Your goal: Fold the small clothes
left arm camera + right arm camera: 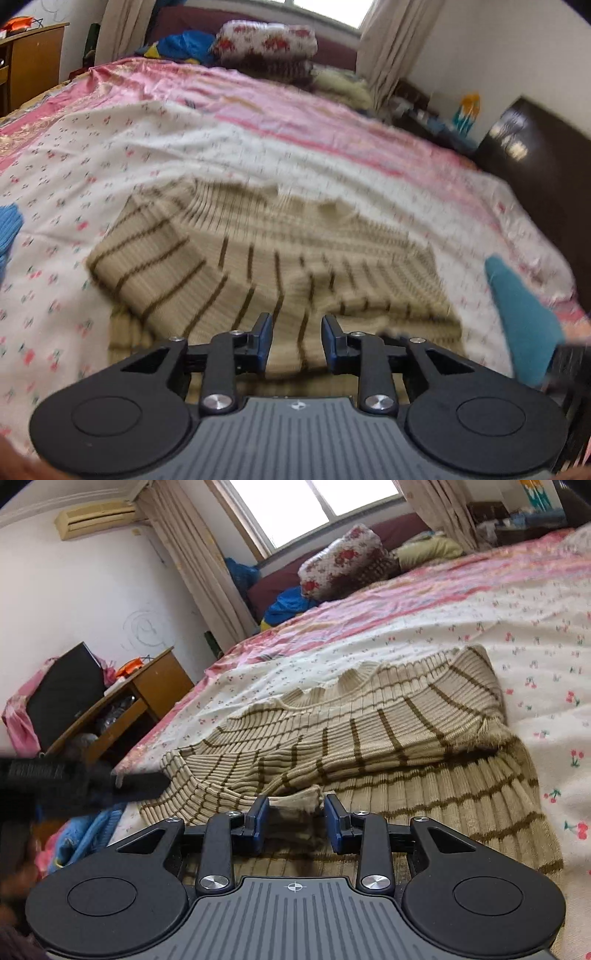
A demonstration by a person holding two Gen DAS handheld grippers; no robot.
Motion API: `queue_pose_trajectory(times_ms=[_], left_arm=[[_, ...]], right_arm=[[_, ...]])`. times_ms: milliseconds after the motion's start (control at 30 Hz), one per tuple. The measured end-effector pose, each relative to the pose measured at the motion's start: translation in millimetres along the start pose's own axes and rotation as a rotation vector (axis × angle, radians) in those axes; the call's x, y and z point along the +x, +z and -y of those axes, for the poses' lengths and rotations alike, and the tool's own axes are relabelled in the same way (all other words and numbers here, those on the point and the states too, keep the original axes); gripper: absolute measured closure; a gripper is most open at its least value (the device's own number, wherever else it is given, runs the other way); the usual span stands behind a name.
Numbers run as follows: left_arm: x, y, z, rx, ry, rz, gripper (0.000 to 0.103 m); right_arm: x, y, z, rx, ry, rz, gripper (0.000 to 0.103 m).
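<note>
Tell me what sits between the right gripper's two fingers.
In the right wrist view, the right gripper stands open, and a sleeve cuff of the striped beige sweater lies in the gap between its fingers.

Both wrist cameras sat low and close over the bed, facing its far headboard end. They shared the striped sweater, the right view tilted, showing the left wall.
</note>
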State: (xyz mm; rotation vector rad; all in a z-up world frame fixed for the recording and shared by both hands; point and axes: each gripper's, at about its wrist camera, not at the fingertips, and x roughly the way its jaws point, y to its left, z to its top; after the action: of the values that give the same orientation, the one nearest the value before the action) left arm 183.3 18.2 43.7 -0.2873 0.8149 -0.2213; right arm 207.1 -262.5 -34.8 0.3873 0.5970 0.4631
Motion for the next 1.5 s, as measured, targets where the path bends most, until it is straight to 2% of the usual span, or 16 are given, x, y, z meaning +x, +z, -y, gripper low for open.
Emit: queue_pose_trajectory(times_ms=[100, 300, 367, 533, 767, 900, 1033, 1100, 1133, 1167, 1200, 1333, 1500], left_arm=[[-9, -13, 7, 0.014, 0.015, -0.018, 0.069], [-42, -22, 30, 0.072, 0.064, -0.013, 0.069], [-56, -27, 37, 0.075, 0.076, -0.016, 0.068], [-72, -41, 53, 0.119, 0.045, 0.013, 0.062], [-52, -42, 33, 0.112, -0.004, 0.056, 0.062], [-31, -40, 2, 0.099, 0.041, 0.060, 0.061], [-15, -40, -28, 0.041, 0.062, 0.073, 0.061], [-9, -39, -42, -0.005, 0.072, 0.089, 0.061], [-9, -39, -47, -0.019, 0.077, 0.097, 0.061], [-9, -38, -53, -0.027, 0.086, 0.111, 0.061], [-10, -38, -57, -0.029, 0.096, 0.126, 0.061], [-16, -33, -71, -0.049, 0.115, 0.177, 0.061], [-15, -18, -76, -0.061, 0.110, 0.231, 0.061]], right_arm=[[3, 1, 7, 0.064, 0.028, -0.040, 0.070], [11, -6, 32, 0.293, 0.104, -0.128, 0.070], [12, -7, 40, 0.352, 0.148, -0.138, 0.065], [8, -12, 58, 0.451, 0.198, -0.140, 0.065], [-3, -21, 51, 0.382, 0.138, -0.087, 0.066], [3, -18, 42, 0.340, 0.110, -0.077, 0.065], [13, -14, 29, 0.298, 0.076, -0.070, 0.066], [14, -13, 24, 0.274, 0.060, -0.077, 0.074], [16, -11, 22, 0.272, 0.055, -0.093, 0.086], [18, -9, 20, 0.278, 0.047, -0.108, 0.091], [18, -7, 20, 0.292, 0.051, -0.115, 0.094], [8, 13, 13, 0.287, 0.056, -0.072, 0.096], [-13, 62, 4, 0.220, 0.044, 0.022, 0.097]])
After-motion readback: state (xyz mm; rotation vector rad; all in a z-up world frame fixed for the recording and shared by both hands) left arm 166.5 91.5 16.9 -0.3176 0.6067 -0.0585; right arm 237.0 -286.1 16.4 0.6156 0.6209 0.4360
